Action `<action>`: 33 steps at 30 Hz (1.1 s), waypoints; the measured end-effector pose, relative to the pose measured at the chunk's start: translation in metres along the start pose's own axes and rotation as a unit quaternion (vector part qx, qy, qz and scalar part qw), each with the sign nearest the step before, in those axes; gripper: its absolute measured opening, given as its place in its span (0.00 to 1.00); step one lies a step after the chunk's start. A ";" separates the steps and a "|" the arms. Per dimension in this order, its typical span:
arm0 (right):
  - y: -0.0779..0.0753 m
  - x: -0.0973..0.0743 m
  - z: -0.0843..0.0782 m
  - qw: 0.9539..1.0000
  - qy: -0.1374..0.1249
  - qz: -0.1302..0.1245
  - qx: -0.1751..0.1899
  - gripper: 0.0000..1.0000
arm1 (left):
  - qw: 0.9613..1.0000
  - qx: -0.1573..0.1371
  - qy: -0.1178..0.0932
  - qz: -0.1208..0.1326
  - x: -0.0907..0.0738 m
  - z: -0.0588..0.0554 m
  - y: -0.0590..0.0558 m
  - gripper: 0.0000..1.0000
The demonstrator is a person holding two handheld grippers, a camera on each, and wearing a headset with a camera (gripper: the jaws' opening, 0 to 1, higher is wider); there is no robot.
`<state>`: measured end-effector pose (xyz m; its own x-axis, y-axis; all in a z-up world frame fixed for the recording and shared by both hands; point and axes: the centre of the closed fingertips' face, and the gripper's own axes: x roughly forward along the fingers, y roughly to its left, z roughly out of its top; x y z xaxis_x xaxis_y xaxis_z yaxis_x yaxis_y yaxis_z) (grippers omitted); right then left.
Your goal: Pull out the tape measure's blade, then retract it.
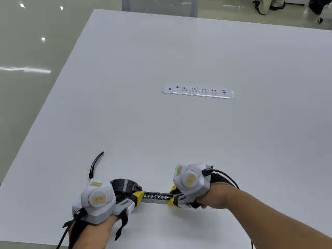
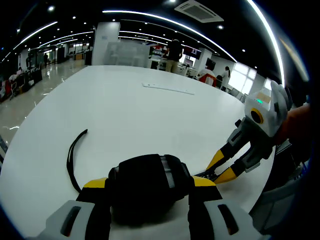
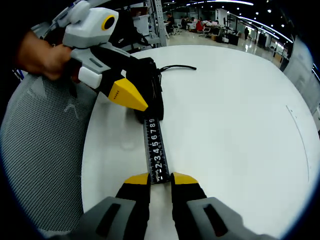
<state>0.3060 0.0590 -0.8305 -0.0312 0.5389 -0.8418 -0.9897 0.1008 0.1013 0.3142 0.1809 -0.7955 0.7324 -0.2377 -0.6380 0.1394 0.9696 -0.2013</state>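
A black tape measure case (image 2: 147, 186) lies on the white table, and my left gripper (image 2: 150, 186) is shut on it, yellow-tipped jaws on either side. Its black wrist strap (image 2: 72, 157) trails off to the left. A short length of black blade (image 3: 155, 148) with white numbers runs from the case (image 3: 149, 90) to my right gripper (image 3: 161, 178), which is shut on the blade's end. In the head view the left gripper (image 1: 132, 199) and right gripper (image 1: 173, 197) sit near the table's front edge, with the blade (image 1: 155, 196) stretched between them.
A white power strip (image 1: 198, 91) lies farther back on the table (image 1: 207, 52). A mesh chair back (image 3: 45, 150) stands beside the table's near edge. People and desks are far off in the room behind.
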 end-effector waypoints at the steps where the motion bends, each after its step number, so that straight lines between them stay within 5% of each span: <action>1: 0.000 0.000 0.000 1.000 0.000 0.000 0.000 0.14 | 1.000 0.000 0.000 0.000 0.000 0.000 0.000 0.59; 33: 0.003 0.012 0.023 0.999 -0.028 -0.003 0.016 0.15 | 1.000 -0.006 0.004 0.000 0.001 0.000 0.001 0.59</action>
<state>0.3058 0.0847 -0.8280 -0.0175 0.5838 -0.8117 -0.9847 0.1305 0.1151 0.3150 0.1813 -0.7963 0.7274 -0.2387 -0.6434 0.1321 0.9687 -0.2100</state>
